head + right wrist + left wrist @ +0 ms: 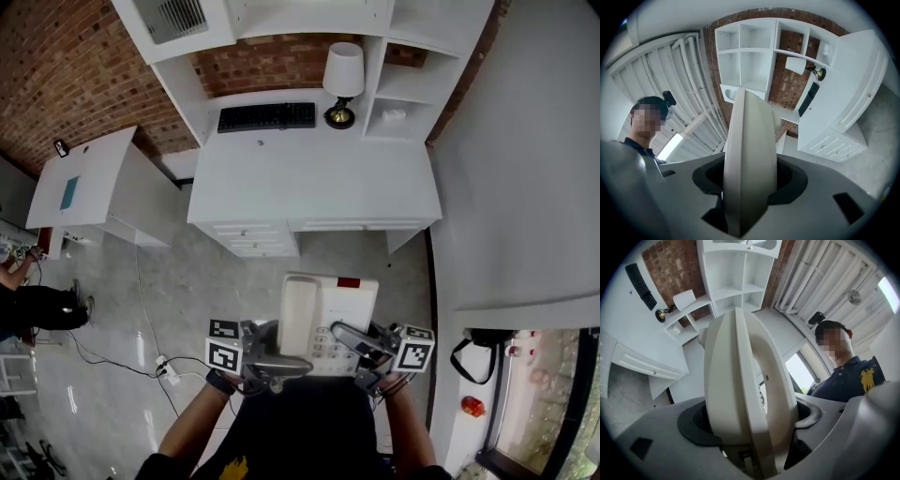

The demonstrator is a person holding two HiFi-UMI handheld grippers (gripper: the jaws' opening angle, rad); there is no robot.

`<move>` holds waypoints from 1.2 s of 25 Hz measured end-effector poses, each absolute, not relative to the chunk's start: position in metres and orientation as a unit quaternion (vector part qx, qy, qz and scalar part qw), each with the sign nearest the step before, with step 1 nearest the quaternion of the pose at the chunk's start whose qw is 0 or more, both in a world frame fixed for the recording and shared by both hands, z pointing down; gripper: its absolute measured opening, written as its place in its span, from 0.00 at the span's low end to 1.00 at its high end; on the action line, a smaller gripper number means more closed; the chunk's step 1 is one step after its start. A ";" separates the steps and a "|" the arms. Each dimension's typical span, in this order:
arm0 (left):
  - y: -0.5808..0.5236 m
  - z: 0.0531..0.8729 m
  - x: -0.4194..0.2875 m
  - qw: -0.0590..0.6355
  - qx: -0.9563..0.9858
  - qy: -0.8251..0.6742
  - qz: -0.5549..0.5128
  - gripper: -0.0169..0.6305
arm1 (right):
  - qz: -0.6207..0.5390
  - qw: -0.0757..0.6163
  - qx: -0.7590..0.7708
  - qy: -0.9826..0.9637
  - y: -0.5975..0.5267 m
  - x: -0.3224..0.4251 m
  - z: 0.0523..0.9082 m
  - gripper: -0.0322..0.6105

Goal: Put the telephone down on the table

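Note:
A cream telephone point(328, 314) with its handset on the cradle hangs in the air above the grey floor, in front of the white desk point(319, 178). My left gripper point(281, 361) is shut on the phone's near left edge. My right gripper point(354, 345) is shut on its near right edge. In the left gripper view the telephone point(740, 380) stands edge-on between the jaws of the left gripper point(750, 427), and the handset's curve shows. The right gripper view has the telephone point(750, 154) edge-on too, with both pads of the right gripper point(750, 180) pressed against it.
On the desk a black keyboard point(266, 116) lies at the back and a lamp point(342, 80) stands beside it, under white shelves. A second white table point(89, 183) stands to the left. A power strip and cable point(164, 368) lie on the floor. A person point(28, 300) sits at the far left.

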State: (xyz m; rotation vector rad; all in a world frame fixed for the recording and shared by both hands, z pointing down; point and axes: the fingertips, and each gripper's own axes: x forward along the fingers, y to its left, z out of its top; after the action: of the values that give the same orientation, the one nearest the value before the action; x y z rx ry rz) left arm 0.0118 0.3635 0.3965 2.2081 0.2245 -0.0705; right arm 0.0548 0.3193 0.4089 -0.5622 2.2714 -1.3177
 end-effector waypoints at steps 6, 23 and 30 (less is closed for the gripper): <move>0.313 0.397 0.028 0.448 0.891 0.064 -0.031 0.71 | -0.490 0.220 -0.181 0.824 0.267 0.068 0.411 0.37; 0.105 0.382 0.017 0.416 0.902 0.093 -0.072 0.71 | -0.452 0.188 -0.208 0.847 0.059 0.059 0.387 0.37; 0.000 0.383 0.005 0.414 0.900 0.108 -0.081 0.71 | -0.448 0.177 -0.217 0.849 -0.044 0.047 0.386 0.37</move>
State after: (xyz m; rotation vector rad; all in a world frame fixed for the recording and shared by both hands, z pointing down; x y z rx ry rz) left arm 0.0047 -0.0001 0.3831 2.2627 0.2707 -0.2040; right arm 0.0467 -0.0443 0.3858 -0.6146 2.4035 -1.2680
